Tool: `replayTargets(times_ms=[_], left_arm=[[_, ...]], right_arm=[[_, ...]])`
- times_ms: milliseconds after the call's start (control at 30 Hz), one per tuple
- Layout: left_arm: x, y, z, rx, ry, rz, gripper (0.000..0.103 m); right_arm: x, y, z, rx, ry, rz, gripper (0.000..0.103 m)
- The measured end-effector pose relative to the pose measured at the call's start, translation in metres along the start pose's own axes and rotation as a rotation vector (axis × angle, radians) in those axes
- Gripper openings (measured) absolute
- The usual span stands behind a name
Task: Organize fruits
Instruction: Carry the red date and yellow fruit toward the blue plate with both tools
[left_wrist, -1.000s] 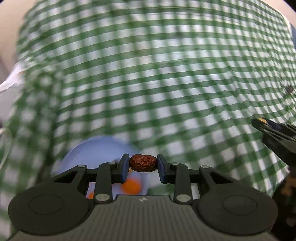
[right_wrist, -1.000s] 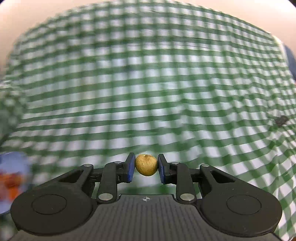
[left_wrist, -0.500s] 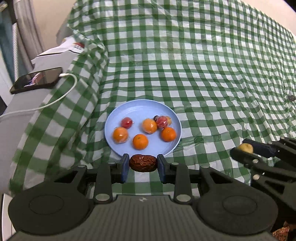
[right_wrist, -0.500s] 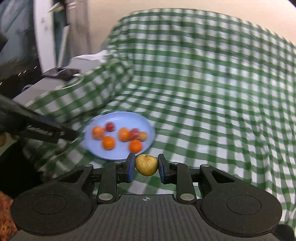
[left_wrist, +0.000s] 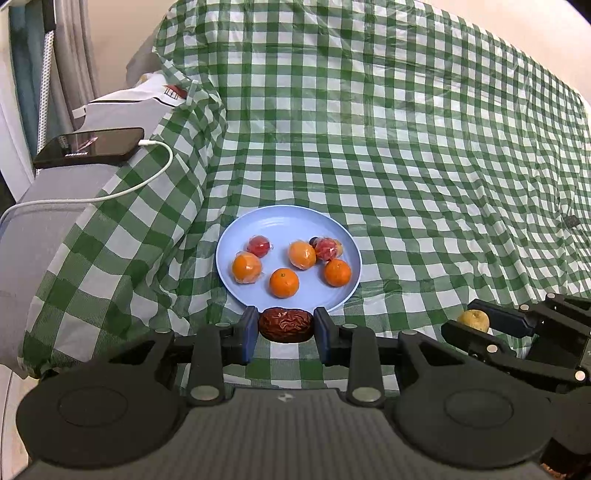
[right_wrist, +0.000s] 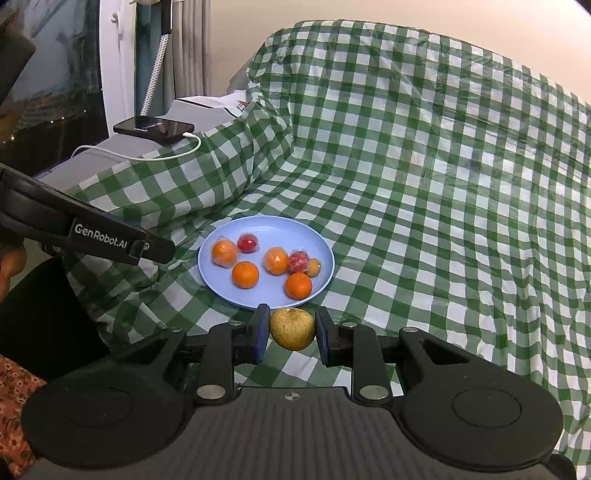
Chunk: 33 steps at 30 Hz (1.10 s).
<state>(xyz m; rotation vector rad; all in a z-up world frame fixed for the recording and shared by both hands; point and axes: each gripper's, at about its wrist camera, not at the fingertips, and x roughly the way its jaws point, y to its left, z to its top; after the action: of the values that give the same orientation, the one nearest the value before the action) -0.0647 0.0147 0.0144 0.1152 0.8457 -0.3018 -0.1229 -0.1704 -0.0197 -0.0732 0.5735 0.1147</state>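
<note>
My left gripper (left_wrist: 284, 326) is shut on a wrinkled brown date (left_wrist: 285, 325), held just in front of the near rim of a light blue plate (left_wrist: 273, 221). The plate carries several oranges (left_wrist: 283, 282) and wrapped red fruits (left_wrist: 258, 246). My right gripper (right_wrist: 291, 328) is shut on a small yellow-green fruit (right_wrist: 292, 328), also just short of the same plate's (right_wrist: 258, 225) near rim. In the left wrist view the right gripper (left_wrist: 476, 320) shows at the right edge with the yellow fruit (left_wrist: 474, 320) in it. The left gripper's side (right_wrist: 99, 236) crosses the right wrist view at left.
A green-and-white checked cloth (left_wrist: 406, 147) covers the surface and rises at the back. On a grey ledge at left lies a black phone (left_wrist: 90, 146) with a white cable (left_wrist: 147, 177). Curtains and a window (right_wrist: 55, 74) stand at far left.
Both views swung from blurred cloth to the plate, which came into view ahead of both grippers. Both grippers kept their fruits. The views have settled over the last half second.
</note>
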Motion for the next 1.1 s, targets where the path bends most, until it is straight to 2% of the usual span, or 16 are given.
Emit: replayTargets(times_ms=[700,1100], left_arm=[[0.014,0.007,0.003,-0.017,0.017,0.002,0.035],[0.04,0.026,0.034,-0.038,0.011,0.023,0.035]], right_arm=[[0.015,-0.002,0.002,-0.016,0.038,0.013,0.028],[0.05,-0.001,0.021,-0.048,0.048,0.033,0.028]])
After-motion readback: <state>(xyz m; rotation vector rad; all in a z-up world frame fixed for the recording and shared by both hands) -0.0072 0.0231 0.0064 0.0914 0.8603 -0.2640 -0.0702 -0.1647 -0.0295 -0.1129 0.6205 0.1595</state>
